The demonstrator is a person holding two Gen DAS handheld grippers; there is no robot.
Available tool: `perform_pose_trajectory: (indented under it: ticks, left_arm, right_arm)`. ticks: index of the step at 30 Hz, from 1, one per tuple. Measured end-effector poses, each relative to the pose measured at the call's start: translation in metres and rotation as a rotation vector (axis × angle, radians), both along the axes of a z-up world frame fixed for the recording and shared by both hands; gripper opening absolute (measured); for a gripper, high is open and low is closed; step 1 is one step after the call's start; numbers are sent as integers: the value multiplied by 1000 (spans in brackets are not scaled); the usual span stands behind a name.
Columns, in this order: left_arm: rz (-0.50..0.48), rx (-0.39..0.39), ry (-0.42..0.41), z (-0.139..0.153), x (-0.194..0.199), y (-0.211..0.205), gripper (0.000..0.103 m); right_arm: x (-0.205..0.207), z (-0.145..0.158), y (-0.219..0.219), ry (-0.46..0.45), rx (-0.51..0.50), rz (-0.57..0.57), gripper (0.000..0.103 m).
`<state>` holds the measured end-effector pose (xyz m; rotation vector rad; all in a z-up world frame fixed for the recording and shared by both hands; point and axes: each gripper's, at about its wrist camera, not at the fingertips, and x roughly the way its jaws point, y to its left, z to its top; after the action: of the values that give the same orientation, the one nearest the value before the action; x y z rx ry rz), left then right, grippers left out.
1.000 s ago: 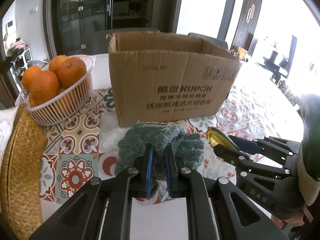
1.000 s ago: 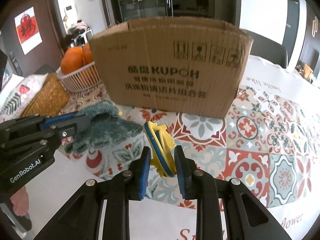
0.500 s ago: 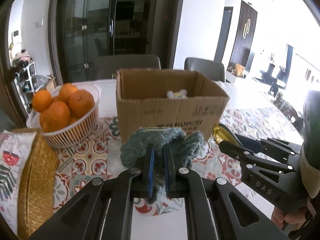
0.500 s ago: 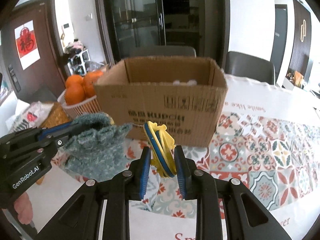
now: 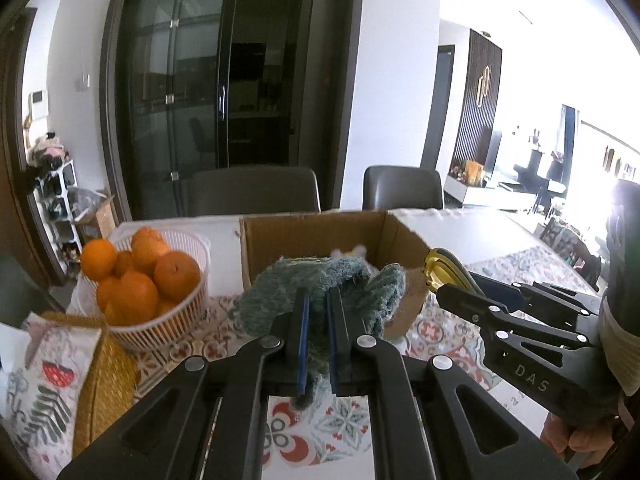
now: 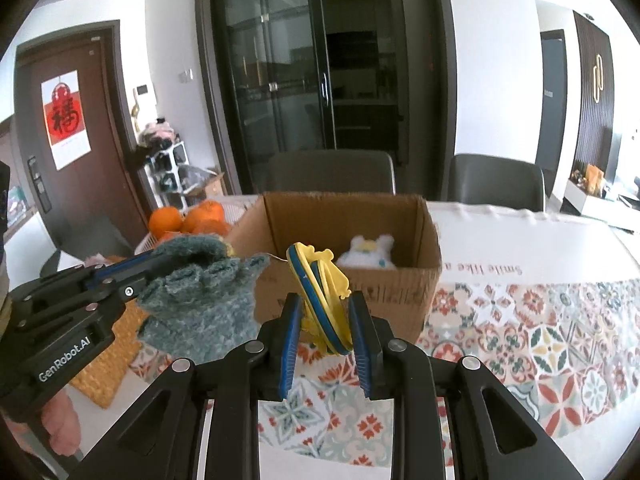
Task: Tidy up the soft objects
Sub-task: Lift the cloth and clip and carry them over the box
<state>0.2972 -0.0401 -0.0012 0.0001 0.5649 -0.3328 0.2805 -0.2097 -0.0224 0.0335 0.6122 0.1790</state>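
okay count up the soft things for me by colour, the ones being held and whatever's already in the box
Teal-green knitted cloth, held by the left gripper: 1
Yellow-and-blue soft piece, held by the right gripper: 1
White plush toy, in the cardboard box: 1
Total: 3 visible; part of the box floor is hidden.

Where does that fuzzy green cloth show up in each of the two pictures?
Left wrist view: the green cloth is at centre, pinched in the left hand-held gripper.
Right wrist view: the cloth is at left of centre, hanging from that gripper.
Shared landmark: the cardboard box behind it.
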Motion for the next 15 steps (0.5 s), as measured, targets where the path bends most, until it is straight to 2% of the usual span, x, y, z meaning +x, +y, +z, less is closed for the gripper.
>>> perform_pose_trajectory:
  ticks: [15]
  left_arm:
    - [-9, -8, -94, 43, 19, -1, 9]
  right_arm:
    - [12, 46, -1, -100, 27, -8, 26]
